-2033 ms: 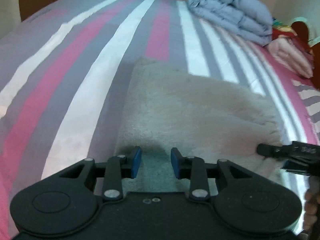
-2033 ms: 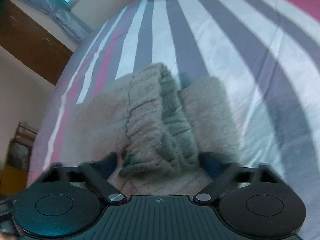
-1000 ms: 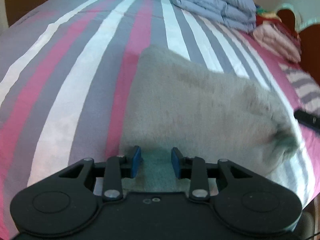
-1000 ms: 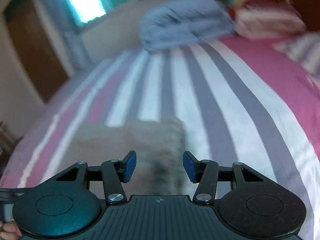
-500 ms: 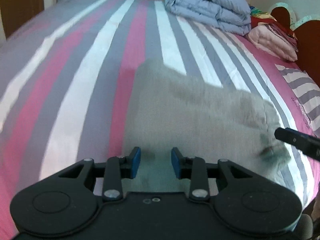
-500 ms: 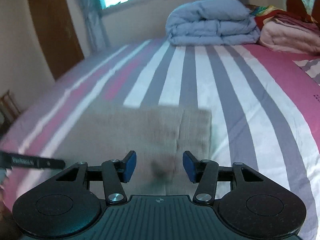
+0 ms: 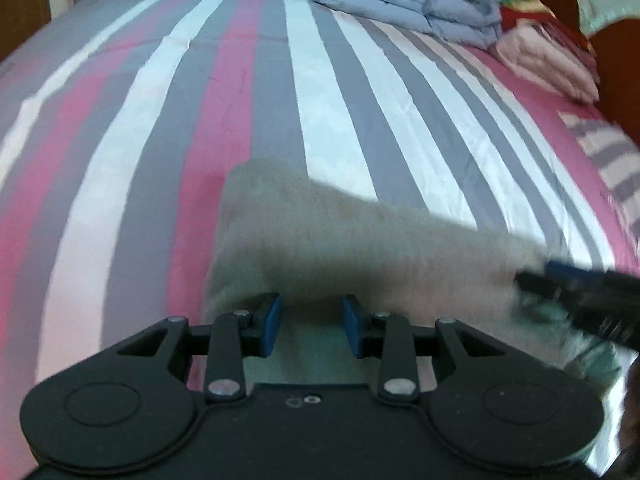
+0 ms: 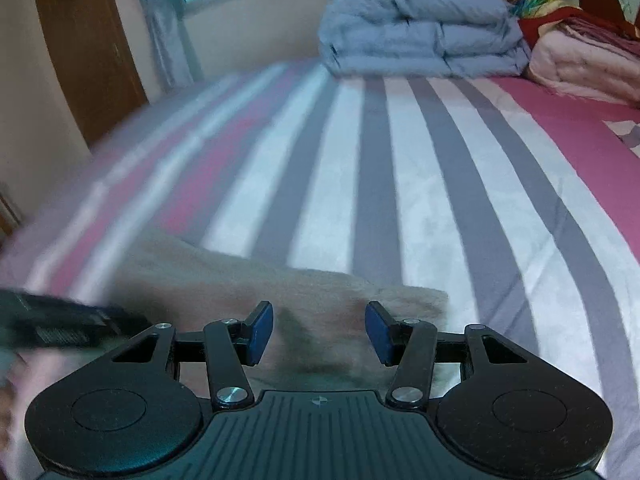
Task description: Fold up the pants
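Note:
Folded beige fleece pants (image 7: 360, 240) lie on the striped bed (image 7: 320, 80). My left gripper (image 7: 310, 324) sits at their near left edge, its blue pads a little apart with cloth filling the gap, shut on that edge. My right gripper (image 8: 320, 328) is at the right end of the pants (image 8: 280, 288), its pads wider apart around a dark bunched fold. It shows blurred in the left wrist view as the right gripper (image 7: 576, 296) over greenish cloth. The left gripper (image 8: 68, 320) appears as a dark bar at the left of the right wrist view.
A folded blue quilt (image 8: 420, 28) and pink blankets (image 7: 548, 60) are stacked at the far end of the bed by a wooden headboard (image 7: 620, 80). A brown door (image 8: 88, 40) and a curtained window stand beyond the bed on the left. Striped sheet stretches between pants and quilt.
Both grippers moved together with the pants' near edge. The far edge now lies closer in both views. The right gripper came in from the right, over the pants' end.

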